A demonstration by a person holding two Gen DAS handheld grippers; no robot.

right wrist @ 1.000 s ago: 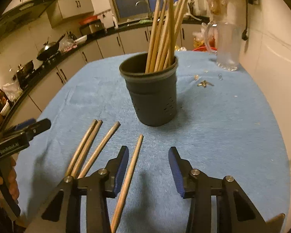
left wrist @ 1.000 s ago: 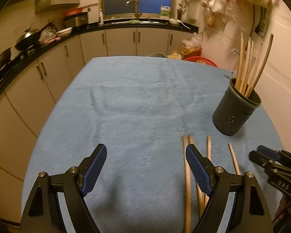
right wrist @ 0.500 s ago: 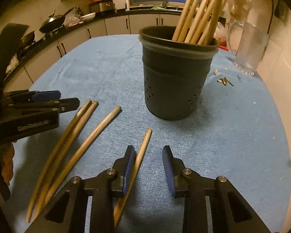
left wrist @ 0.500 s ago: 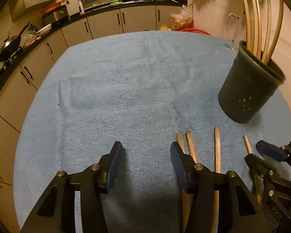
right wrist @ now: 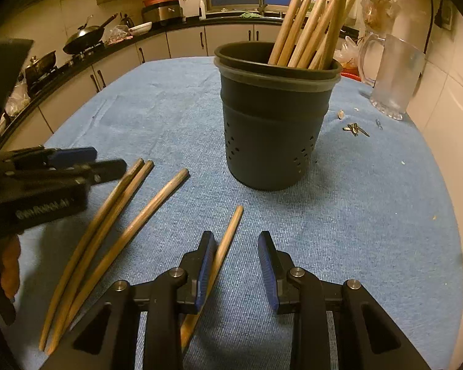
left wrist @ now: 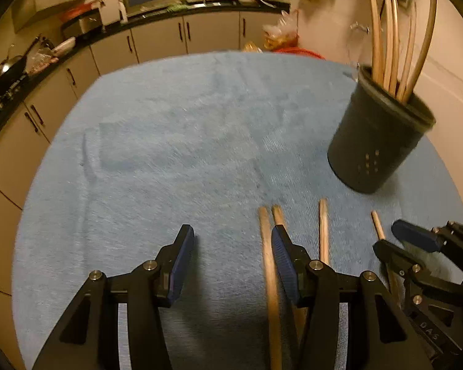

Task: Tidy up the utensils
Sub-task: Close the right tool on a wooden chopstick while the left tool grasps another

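- Right wrist view: a dark round holder (right wrist: 271,129) stands upright on the blue cloth (right wrist: 370,215), with small drain holes low in its wall and a doubled rim at the top
- a bundle of pale wooden chopsticks (right wrist: 311,21) stands in the holder, leaning toward its right side
- four loose chopsticks lie flat on the cloth in front and left of the holder; all are slim, round and brown, with blunt ends pointing toward the holder
- the two leftmost (right wrist: 108,225) lie touching side by side, slightly bowed; a third chopstick (right wrist: 139,225) lies just right of them, apart
- the fourth chopstick (right wrist: 225,246) lies nearest the holder's front, its shaft against the inner face of the left pad of the right gripper (right wrist: 237,265)
- the right gripper's jaws are spread, clamping nothing
- left gripper (left wrist: 233,262), in its own view, is released too; the paired chopsticks run by its right finger (left wrist: 285,265)
- a clear glass jug (right wrist: 392,77) stands right of the holder, with small bits of debris (right wrist: 355,129) between them
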